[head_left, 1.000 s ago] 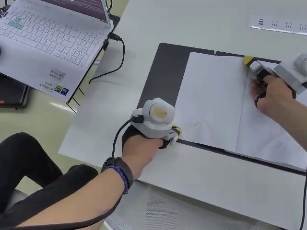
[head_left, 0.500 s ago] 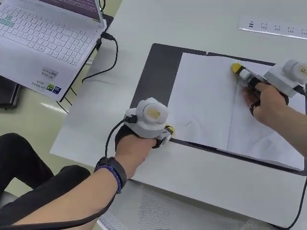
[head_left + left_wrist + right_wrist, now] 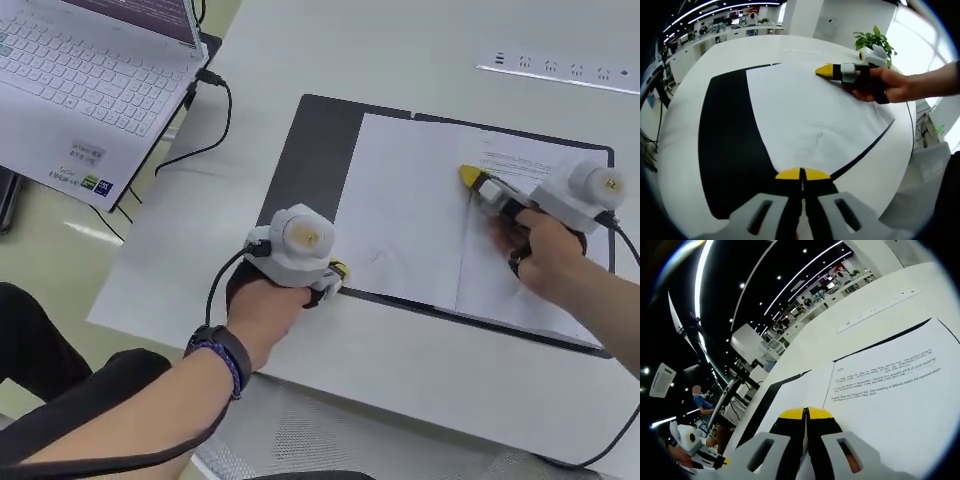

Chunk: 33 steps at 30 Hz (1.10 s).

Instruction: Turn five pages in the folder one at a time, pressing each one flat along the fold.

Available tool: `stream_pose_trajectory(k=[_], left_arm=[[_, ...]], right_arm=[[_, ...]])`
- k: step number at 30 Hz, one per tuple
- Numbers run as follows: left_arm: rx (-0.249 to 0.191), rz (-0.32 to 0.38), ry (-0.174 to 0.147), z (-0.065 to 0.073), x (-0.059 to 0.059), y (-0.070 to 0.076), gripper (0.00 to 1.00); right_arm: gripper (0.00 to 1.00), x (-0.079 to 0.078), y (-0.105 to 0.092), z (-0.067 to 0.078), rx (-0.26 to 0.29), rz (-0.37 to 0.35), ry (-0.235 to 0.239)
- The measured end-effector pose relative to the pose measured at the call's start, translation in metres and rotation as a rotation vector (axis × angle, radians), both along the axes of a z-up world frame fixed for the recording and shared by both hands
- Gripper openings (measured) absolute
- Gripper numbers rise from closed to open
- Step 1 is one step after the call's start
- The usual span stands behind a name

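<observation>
The folder (image 3: 312, 165) lies open on the white worktop (image 3: 400, 45). Its black cover is exposed to the left of a blank left page (image 3: 400, 215).

Left tool (image 3: 338, 270): it rests at the near edge of the folder. In the left gripper view its yellow tips (image 3: 802, 174) are clenched together with nothing between them, over the black cover.

Right tool (image 3: 470, 177): its tip is set at the fold (image 3: 463, 255), towards the far end. In the right gripper view its jaws are likewise clenched and empty. Contact with the paper appears likely but cannot be confirmed.

The right gripper view resolves several lines of print at the far end of the right page (image 3: 890, 385). In the head view the same print is a faint smudge.

The head view adds a laptop (image 3: 80, 90) at far left and a power strip (image 3: 560, 72) at far right.
</observation>
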State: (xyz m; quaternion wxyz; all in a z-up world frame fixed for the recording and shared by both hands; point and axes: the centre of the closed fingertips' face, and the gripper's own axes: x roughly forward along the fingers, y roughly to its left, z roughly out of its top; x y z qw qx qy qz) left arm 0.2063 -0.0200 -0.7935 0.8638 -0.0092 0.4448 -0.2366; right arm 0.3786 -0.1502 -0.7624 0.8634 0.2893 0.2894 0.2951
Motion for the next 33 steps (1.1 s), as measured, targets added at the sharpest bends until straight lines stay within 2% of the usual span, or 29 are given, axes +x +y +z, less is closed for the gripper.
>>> stream_pose_trajectory(k=[3,9,14,18,20,33], left_arm=[[-0.021,0.013,0.004,0.000,0.000,0.001,0.00],[-0.016,-0.006,0.004,0.000,-0.001,0.000,0.00],[-0.041,0.012,0.008,-0.001,0.000,0.001,0.00],[-0.036,0.005,0.007,-0.001,-0.001,0.000,0.00],[-0.034,0.005,0.006,-0.001,-0.001,0.000,0.00],[-0.034,-0.008,-0.004,0.000,-0.001,0.000,0.00]], right_arm=[[0.00,-0.012,-0.001,-0.001,0.004,0.005,-0.003],[0.00,-0.032,0.001,0.000,0.001,0.017,-0.004],[0.00,-0.045,0.000,0.001,0.027,-0.005,0.012],[0.00,-0.059,-0.003,0.001,0.041,-0.006,0.015],[0.00,-0.069,-0.001,0.002,0.031,0.019,0.012],[0.00,-0.103,0.002,0.000,0.005,0.072,0.027]])
